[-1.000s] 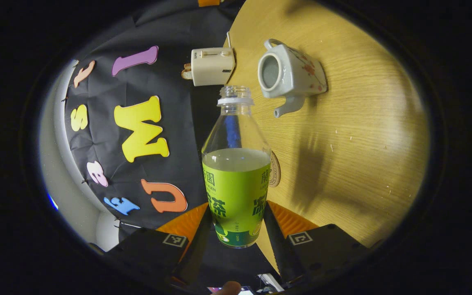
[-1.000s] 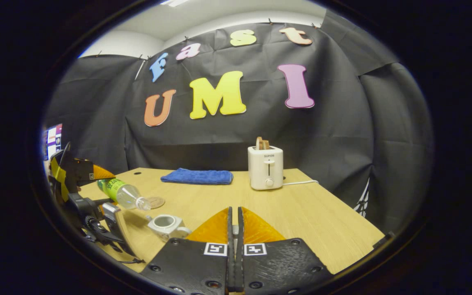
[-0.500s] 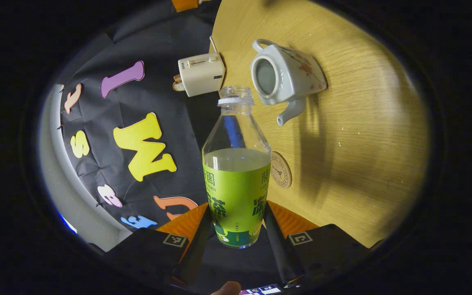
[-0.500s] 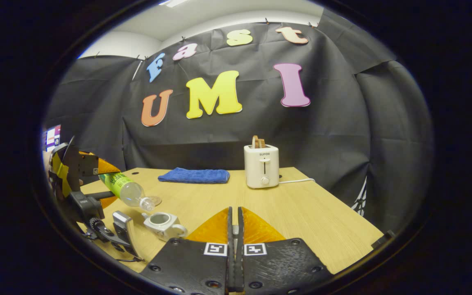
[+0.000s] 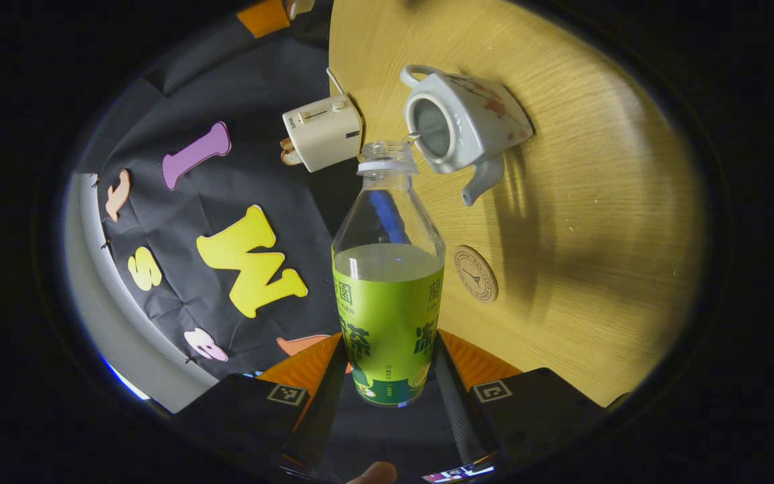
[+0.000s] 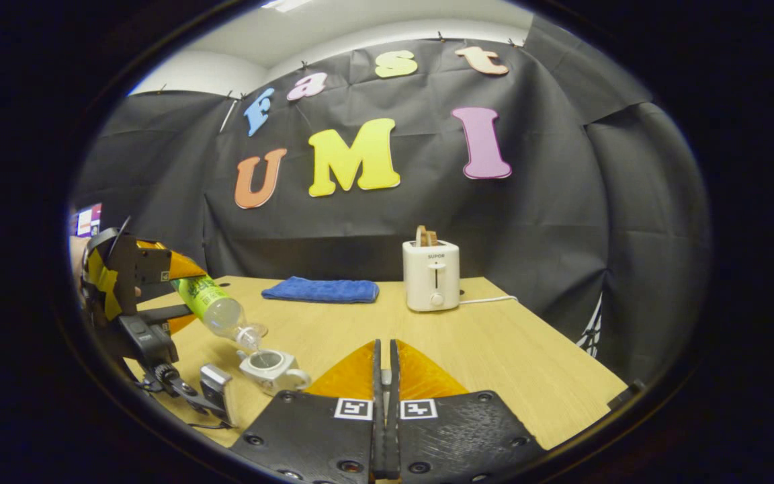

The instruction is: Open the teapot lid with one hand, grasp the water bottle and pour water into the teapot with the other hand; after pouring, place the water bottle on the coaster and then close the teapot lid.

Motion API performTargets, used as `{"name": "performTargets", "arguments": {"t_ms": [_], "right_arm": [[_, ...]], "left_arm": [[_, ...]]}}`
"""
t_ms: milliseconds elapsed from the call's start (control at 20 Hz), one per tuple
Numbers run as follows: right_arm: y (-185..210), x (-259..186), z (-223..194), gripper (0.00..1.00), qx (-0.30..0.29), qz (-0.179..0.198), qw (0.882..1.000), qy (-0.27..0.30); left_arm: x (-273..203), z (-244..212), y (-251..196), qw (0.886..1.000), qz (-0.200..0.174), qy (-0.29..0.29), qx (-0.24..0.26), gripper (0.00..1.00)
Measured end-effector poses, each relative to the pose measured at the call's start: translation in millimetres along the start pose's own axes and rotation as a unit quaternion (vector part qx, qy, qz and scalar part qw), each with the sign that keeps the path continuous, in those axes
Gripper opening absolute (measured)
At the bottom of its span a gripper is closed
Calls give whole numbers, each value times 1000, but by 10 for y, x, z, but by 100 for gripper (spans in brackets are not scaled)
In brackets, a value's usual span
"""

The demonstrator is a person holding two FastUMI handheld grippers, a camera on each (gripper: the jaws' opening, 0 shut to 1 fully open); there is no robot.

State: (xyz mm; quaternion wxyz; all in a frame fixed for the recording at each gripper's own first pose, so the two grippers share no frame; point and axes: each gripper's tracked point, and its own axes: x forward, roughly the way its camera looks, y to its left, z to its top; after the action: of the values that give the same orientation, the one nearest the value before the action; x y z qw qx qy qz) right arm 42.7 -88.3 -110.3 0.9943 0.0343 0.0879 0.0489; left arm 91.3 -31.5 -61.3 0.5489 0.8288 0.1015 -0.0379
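Observation:
My left gripper (image 5: 387, 344) is shut on a clear water bottle (image 5: 387, 296) with a green label and no cap. The bottle is tipped, mouth down, over the open top of the white teapot (image 5: 474, 124). A thin stream runs from the mouth into the pot. The round coaster (image 5: 476, 273) lies bare on the table beside the bottle. In the right gripper view the left gripper (image 6: 158, 282) tilts the bottle (image 6: 216, 309) over the teapot (image 6: 269, 366) at lower left. My right gripper (image 6: 385, 363) is raised, its fingers pressed on a pale sliver that looks like the teapot lid.
A white toaster (image 6: 432, 275) with bread in it stands at the back of the wooden table (image 6: 494, 349), its cable trailing to the right. A folded blue cloth (image 6: 321, 290) lies at the back, left of the toaster. The table's right edge is close to the wall.
The left gripper has tipped the bottle further and brought its mouth over the teapot's opening, and water now runs out. The right gripper has stayed almost still.

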Motion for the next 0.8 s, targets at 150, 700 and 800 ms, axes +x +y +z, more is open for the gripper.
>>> {"name": "performTargets", "arguments": {"t_ms": [150, 700, 800], "right_arm": [[-16, -12, -7, 0, 1, 0, 1000, 0], [-41, -15, -16, 0, 12, 5, 1000, 3], [-46, -17, -23, 0, 14, 5, 1000, 3]], "left_arm": [[-5, 22, 52, 1000, 8, -1, 16, 75], [-21, -29, 156, 998, 17, 11, 66, 75], [-24, -18, 195, 997, 21, 11, 76, 75]]}}
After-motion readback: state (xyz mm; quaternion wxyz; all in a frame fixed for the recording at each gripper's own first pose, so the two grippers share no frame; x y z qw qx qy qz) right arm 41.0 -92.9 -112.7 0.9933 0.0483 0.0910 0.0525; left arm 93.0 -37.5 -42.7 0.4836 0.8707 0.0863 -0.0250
